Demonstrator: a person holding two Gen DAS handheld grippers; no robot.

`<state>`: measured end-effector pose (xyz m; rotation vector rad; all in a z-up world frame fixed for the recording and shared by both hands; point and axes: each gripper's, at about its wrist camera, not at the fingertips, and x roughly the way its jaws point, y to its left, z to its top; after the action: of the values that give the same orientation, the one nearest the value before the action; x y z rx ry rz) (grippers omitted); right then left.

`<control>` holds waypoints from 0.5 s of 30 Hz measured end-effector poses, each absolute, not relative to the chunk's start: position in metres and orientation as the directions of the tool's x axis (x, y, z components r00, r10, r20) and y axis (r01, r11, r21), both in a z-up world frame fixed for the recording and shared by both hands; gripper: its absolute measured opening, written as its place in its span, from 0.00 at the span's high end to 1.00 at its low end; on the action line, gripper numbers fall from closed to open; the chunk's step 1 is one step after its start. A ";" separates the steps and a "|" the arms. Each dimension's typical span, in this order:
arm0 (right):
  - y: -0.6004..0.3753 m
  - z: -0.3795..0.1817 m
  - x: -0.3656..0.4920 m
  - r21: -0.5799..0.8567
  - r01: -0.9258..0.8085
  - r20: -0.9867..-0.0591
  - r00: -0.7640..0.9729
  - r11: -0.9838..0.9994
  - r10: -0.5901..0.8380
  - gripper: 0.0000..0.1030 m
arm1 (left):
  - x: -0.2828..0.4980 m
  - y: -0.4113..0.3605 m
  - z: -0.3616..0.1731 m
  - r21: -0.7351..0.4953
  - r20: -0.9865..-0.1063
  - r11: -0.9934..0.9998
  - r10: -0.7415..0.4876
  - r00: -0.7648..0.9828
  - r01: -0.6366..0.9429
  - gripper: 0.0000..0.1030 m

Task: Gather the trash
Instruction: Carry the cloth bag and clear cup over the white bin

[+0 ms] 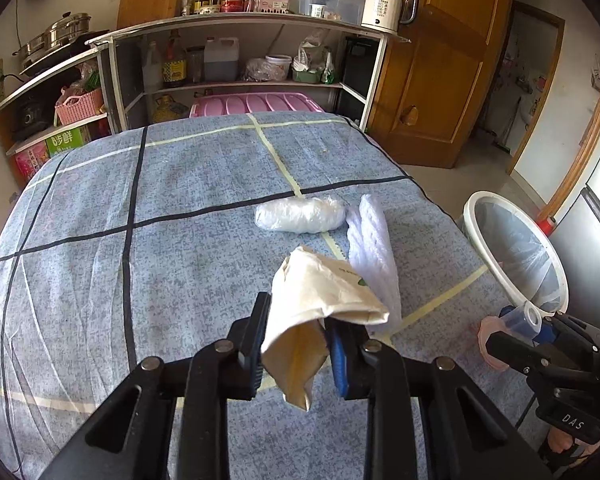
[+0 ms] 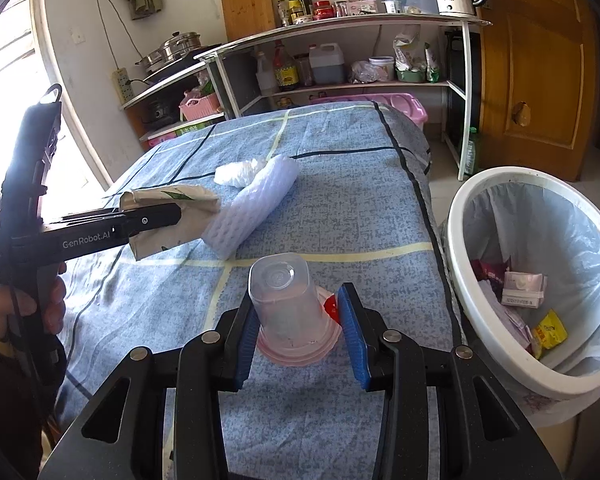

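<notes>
On the blue checked tabletop (image 1: 140,200) by the kitchen shelves, left tongs (image 1: 296,340) are clamped on a crumpled paper bag (image 1: 320,292), right tongs (image 2: 296,328) on an upturned plastic cup (image 2: 284,300); carry both clear over the lined bin's rim (image 2: 456,240) at right before releasing.

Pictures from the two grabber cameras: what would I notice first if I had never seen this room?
First, each grabber already holds trash over the blue checked table: the left gripper pinches a crumpled paper bag, and the right gripper clamps an upside-down clear plastic cup. Next, the white bin with a liner stands on the floor at the table's right edge, with wrappers inside. A white foam sheet and a clear plastic wad lie on the table.
</notes>
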<state>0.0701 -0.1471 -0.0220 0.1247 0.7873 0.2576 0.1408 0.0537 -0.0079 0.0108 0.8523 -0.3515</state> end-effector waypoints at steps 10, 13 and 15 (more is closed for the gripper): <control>-0.165 -0.009 0.063 0.209 -0.173 -0.653 0.708 0.962 0.269 0.61 | 0.127 0.047 0.005 -0.125 -0.707 0.945 -0.298 0.641 0.302 0.78; -0.169 -0.007 0.060 0.210 -0.167 -0.647 0.715 0.963 0.265 0.61 | 0.122 0.044 0.008 -0.135 -0.699 0.944 -0.306 0.646 0.301 0.78; -0.175 -0.005 0.059 0.215 -0.155 -0.641 0.723 0.964 0.259 0.61 | 0.119 0.041 0.014 -0.137 -0.687 0.942 -0.313 0.656 0.307 0.78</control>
<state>0.0586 -0.1752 -0.0052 0.1502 0.7284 0.2292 0.1189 0.0413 0.0138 -0.0090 0.7799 -0.3512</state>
